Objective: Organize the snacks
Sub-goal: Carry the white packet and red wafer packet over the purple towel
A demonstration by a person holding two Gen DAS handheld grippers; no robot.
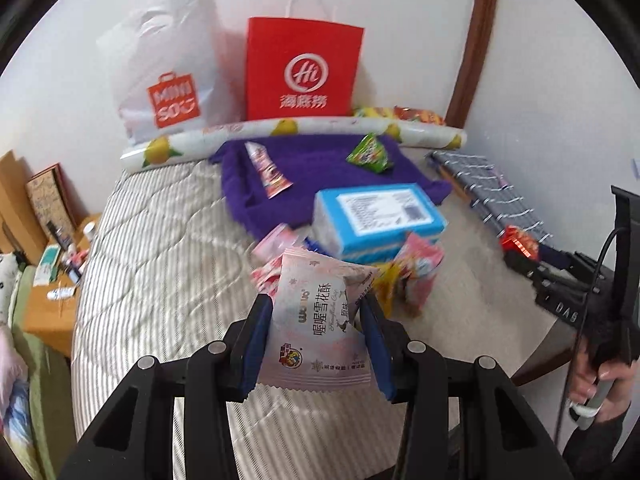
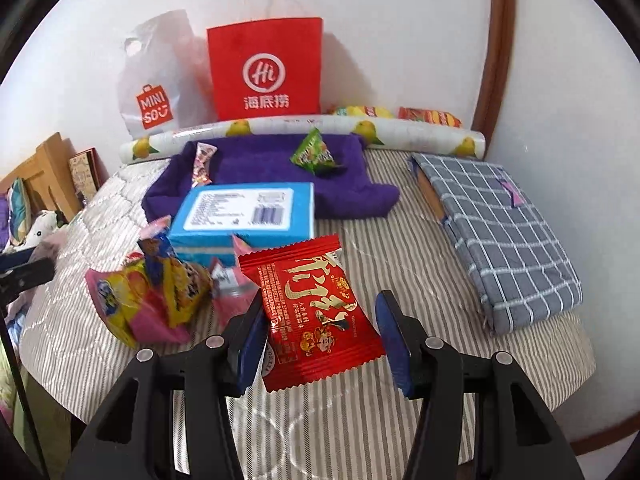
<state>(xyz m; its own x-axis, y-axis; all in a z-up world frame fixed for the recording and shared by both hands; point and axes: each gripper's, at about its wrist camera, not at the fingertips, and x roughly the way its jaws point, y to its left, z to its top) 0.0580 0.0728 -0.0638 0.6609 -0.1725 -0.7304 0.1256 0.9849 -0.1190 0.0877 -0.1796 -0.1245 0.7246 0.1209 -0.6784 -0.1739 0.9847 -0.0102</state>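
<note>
Your left gripper (image 1: 316, 336) pinches a pale pink snack packet (image 1: 320, 320) between both blue pads, held up above the striped bed cover (image 1: 160, 264), while your right gripper (image 2: 324, 340) carries a red snack packet (image 2: 316, 316): its left pad presses the packet's edge, but you cannot tell whether the right pad touches it. Behind both, the blue box (image 2: 244, 208) sits by a loose heap of snacks (image 2: 160, 292), and a green packet (image 2: 314, 156) and a pink tube-shaped packet (image 2: 203, 162) lie on the purple towel (image 2: 260, 168).

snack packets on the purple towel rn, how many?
2 on the purple towel: a pink tube packet near its left edge, a green packet toward the back right. None visibly hidden.
</note>
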